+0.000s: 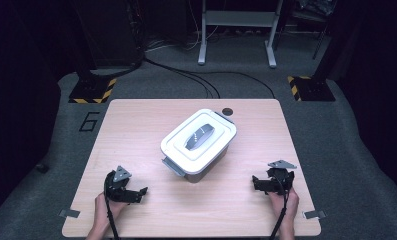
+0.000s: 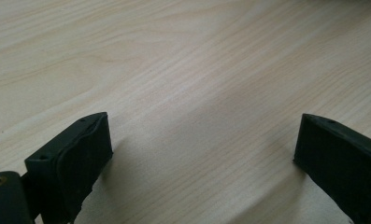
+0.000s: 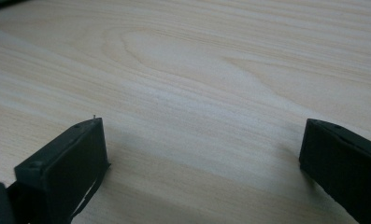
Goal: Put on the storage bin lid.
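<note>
- My left gripper (image 1: 142, 192) sits low over the near left part of the wooden table (image 1: 136, 115), held in my left hand (image 1: 106, 207), its tip pointing right toward the middle.
- Its jaws stand wide apart with nothing between them; in the left gripper view I see just bare wood grain in the gap (image 2: 202, 154).
- My right gripper (image 1: 255, 182) sits at the near right part of the table, held in my right hand (image 1: 286, 202), its tip pointing left.
- Its jaws are spread just as wide and hold nothing; the right gripper view shows plain tabletop between them (image 3: 202, 158).
- Between the two grippers and farther back, at the table's middle, stands the white lidded container (image 1: 198, 144), turned at an angle to the table edges, well apart from both grippers.
- Its lid is on, with a grey handle (image 1: 198, 136) lying flat in the lid's recess and grey clips at its two ends.
- Beyond the container, near the far edge, is a small dark round spot (image 1: 228, 111) on the table.
</note>
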`<state>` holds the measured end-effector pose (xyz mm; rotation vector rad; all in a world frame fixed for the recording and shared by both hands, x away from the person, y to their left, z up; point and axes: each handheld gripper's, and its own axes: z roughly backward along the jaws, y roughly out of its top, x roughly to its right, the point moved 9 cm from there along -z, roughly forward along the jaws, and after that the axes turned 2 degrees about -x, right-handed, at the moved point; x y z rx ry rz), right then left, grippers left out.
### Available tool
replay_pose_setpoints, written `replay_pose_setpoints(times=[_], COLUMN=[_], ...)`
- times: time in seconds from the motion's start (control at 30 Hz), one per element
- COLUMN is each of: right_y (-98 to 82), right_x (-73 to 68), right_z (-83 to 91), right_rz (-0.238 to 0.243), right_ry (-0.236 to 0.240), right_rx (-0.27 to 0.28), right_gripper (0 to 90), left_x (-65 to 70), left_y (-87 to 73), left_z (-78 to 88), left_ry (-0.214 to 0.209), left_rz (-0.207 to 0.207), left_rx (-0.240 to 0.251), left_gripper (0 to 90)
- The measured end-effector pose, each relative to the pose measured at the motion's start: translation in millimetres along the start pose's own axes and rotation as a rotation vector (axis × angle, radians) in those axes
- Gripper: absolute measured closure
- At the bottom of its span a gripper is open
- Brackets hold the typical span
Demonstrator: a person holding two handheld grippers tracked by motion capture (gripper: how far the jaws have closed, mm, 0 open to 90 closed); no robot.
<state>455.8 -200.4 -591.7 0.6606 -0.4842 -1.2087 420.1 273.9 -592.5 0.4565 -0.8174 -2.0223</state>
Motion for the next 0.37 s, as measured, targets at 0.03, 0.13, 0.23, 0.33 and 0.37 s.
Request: replay_pose_setpoints(times=[0.03, 0.13, 0.23, 0.33, 0.37], right_y=[-0.1, 0.0, 0.1, 0.2, 0.2], right_x=[0.0, 0.0, -0.1, 0.0, 0.0], right_z=[0.0, -0.1, -0.1, -0.3, -0.3], right_rz=[0.0, -0.001, -0.001, -0.002, -0.001], right_ry=[0.0, 0.0, -0.001, -0.002, -0.001], right_rx=[0.0, 0.0, 0.0, 0.0, 0.0], right_gripper=[0.0, 0.0, 0.0, 0.0, 0.0], left_x=[0.1, 0.0, 0.0, 0.0, 0.0], left_y=[0.0, -0.2, -0.2, 0.2, 0.1], left_z=[0.1, -0.3, -0.4, -0.9, -0.8], left_ry=[-0.002, -0.005, -0.003, -0.001, -0.001], left_rz=[-0.004, 0.004, 0.005, 0.007, 0.006], left_rx=[-0.001, -0.003, -0.002, 0.004, 0.003], left_gripper=[4.2, 4.1, 4.0, 4.0, 4.0])
